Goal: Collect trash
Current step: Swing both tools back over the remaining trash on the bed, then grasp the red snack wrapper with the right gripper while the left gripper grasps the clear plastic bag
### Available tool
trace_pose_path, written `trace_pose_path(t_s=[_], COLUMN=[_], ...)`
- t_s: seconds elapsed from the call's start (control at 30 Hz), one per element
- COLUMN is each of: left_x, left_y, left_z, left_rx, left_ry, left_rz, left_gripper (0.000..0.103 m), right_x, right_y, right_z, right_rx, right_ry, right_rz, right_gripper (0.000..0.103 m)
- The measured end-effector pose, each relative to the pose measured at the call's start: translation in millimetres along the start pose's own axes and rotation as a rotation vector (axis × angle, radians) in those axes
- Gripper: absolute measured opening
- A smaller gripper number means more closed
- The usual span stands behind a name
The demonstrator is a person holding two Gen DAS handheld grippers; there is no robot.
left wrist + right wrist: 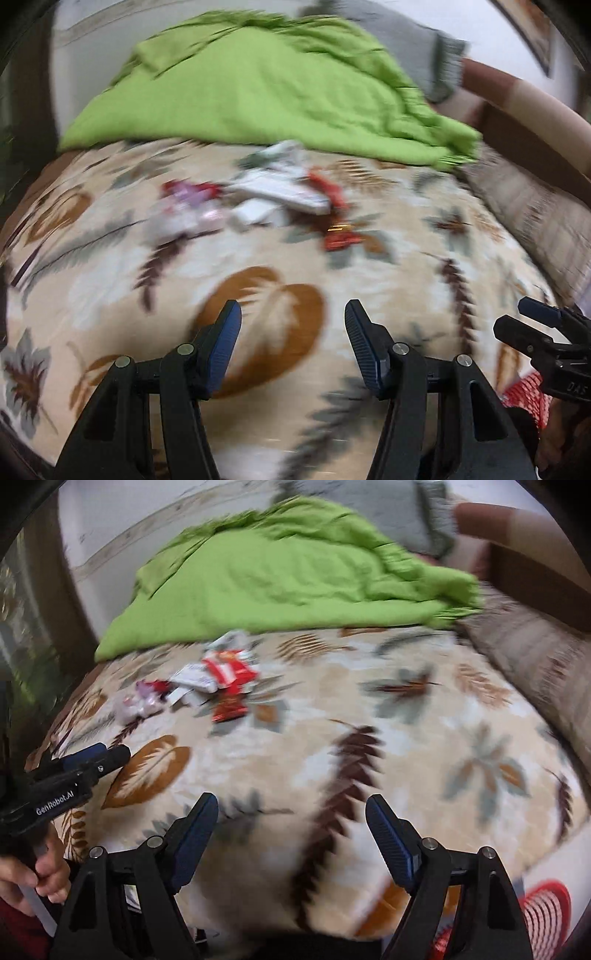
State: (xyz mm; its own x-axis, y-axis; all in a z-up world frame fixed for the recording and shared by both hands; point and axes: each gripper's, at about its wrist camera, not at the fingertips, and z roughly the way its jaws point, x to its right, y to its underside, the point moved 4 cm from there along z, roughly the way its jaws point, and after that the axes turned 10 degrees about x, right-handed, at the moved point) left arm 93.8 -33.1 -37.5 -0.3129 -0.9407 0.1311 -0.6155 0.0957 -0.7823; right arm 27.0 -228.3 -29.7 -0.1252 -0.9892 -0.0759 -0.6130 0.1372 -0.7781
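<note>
A heap of trash lies on the leaf-patterned bedspread: white paper packs, a pink and white wrapper, and red wrappers. The heap also shows in the right wrist view, with a red-and-white wrapper and a red wrapper. My left gripper is open and empty, well short of the heap. My right gripper is open and empty, right of the left one. Both views are blurred.
A crumpled green blanket lies behind the trash, with a grey pillow beyond. A striped cushion sits at the right against the wooden headboard. A red mesh basket shows by the bed's near right edge.
</note>
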Motion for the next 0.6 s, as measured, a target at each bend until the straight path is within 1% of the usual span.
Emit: trace_pose_path(t_s=[0.03,0.1,0.17,0.23,0.33,0.4,0.5,0.6], left_x=[-9,-25,-37,-49,-62,-71,-87,-105], left_y=[1,2,1,-3,-13,-21,-33,-46], left_z=[3,6,9,12,17,23,38,53], left_rx=[-0.008,-0.019,-0.026,-0.022,-0.016,-0.019,-0.030,-0.030], left_ry=[-0.028,-0.060,-0.087,-0.110,-0.123,-0.137,-0.139,-0.129], left_rz=[-0.015,-0.048,-0.067,-0.076,-0.079,-0.070,-0.085,-0.128], left_gripper=[0.057,0.057,0.057,0.057,0.057,0.057,0.057,0.057], right_x=[-8,-21,-31,-39,-48,-52,-57,-58], right_y=[-4,-12,-24,-37,-55,-63,-68,-66], right_z=[13,36,53,74,110,136,172,198], right_rx=[-0.012,-0.053,-0.048,-0.050,-0.067,-0.089,-0.133,-0.160], right_ry=[-0.005,-0.026,-0.039,-0.033,-0.024,-0.004,0.001,0.039], right_rz=[-0.015,-0.041,-0.055,-0.082,-0.104,-0.103,-0.100,-0.107], right_gripper=[0.086,0.086,0.086,0.086,0.086,0.083,0.077,0.066])
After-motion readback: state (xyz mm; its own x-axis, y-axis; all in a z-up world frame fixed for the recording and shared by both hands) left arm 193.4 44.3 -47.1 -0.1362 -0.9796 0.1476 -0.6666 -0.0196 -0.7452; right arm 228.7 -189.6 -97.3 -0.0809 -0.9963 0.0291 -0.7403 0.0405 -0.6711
